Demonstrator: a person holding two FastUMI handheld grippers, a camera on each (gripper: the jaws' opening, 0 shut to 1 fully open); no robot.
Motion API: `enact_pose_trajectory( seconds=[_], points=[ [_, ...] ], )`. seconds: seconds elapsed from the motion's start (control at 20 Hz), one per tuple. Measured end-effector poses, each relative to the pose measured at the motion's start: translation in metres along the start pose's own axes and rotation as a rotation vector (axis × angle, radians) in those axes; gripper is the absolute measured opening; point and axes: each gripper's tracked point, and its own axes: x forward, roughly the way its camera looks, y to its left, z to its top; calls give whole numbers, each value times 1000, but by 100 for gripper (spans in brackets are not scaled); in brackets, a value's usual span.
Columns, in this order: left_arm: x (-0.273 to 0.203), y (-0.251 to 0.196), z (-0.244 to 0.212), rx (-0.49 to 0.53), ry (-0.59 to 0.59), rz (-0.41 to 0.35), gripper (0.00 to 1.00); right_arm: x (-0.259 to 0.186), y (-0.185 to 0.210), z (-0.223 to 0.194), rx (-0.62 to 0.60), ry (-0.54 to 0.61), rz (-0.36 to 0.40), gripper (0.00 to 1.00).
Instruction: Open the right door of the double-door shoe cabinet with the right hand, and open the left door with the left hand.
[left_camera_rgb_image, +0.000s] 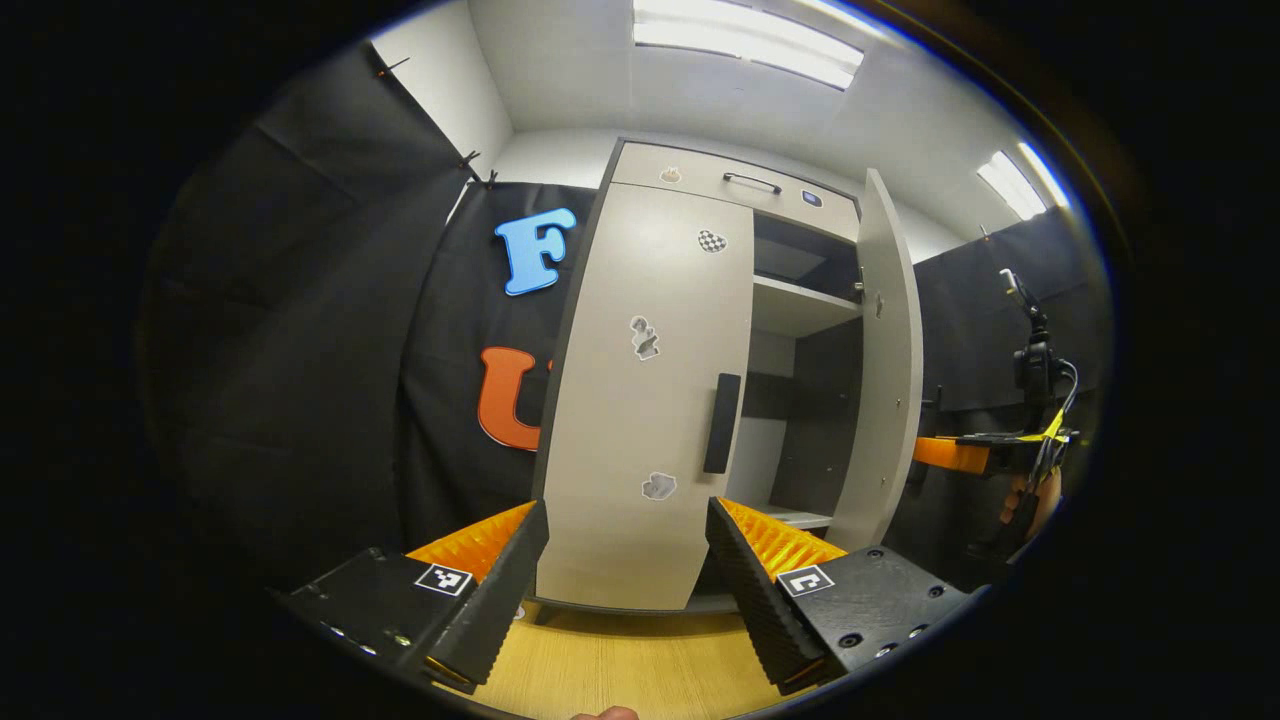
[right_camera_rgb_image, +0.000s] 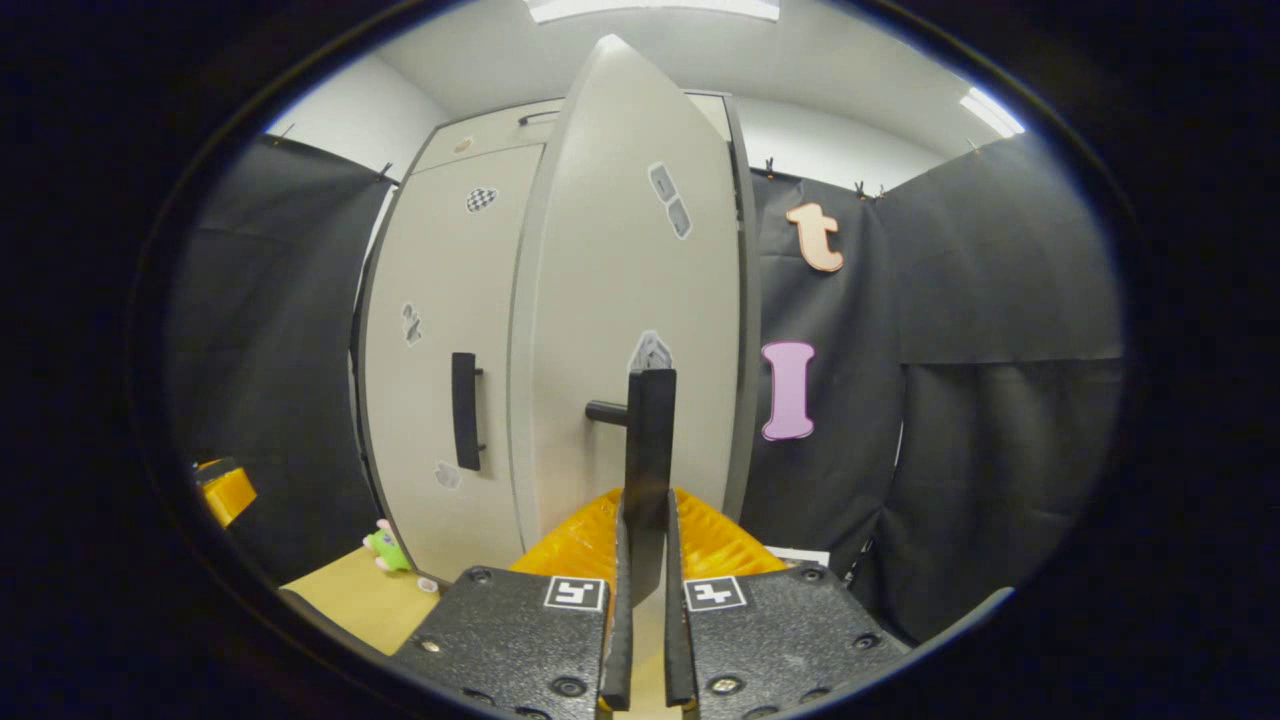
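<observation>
The grey shoe cabinet (left_camera_rgb_image: 650, 330) stands ahead. Its left door (left_camera_rgb_image: 640, 400) is closed, with a dark vertical handle (left_camera_rgb_image: 722, 423) at its right edge. My left gripper (left_camera_rgb_image: 628, 570) is open a short way in front of that door, touching nothing. The right door (left_camera_rgb_image: 885, 360) has swung outward, baring the shelves (left_camera_rgb_image: 800, 305). In the right gripper view this right door (right_camera_rgb_image: 620, 300) is close up, and my right gripper (right_camera_rgb_image: 645, 570) is shut on its dark upright handle (right_camera_rgb_image: 650, 440). The left door (right_camera_rgb_image: 440, 370) and its handle (right_camera_rgb_image: 463, 410) show to the left.
The cabinet stands on a light wooden floor (left_camera_rgb_image: 640, 660). A drawer with a handle (left_camera_rgb_image: 752, 182) runs along the cabinet's top. A small green toy (right_camera_rgb_image: 385, 547) lies by the cabinet's base. The right gripper (left_camera_rgb_image: 955, 455) and the hand holding it sit at the open door's outer side.
</observation>
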Motion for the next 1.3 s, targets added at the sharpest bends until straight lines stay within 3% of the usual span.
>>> enact_pose_trajectory(
  seconds=[0.25, 0.65, 1.0, 1.15, 1.3],
  points=[
    [-9, 13, 6, 15, -20, 60, 95, 3, 3, 1, 2, -12, -2, 16],
    [-7, 14, 2, 24, -7, 73, 95, -11, -35, 0, 28, 2, -31, 10],
    [2, -9, -1, 33, 2, 23, 95, -19, -104, 0, 3, 5, -180, 4],
    [3, -15, -2, 43, 5, 13, 95, -15, -119, -2, 63, 12, -129, 4],
    [3, -18, -2, 45, 5, 17, 95, -14, -122, -3, 43, 8, -109, 4]
  ],
)
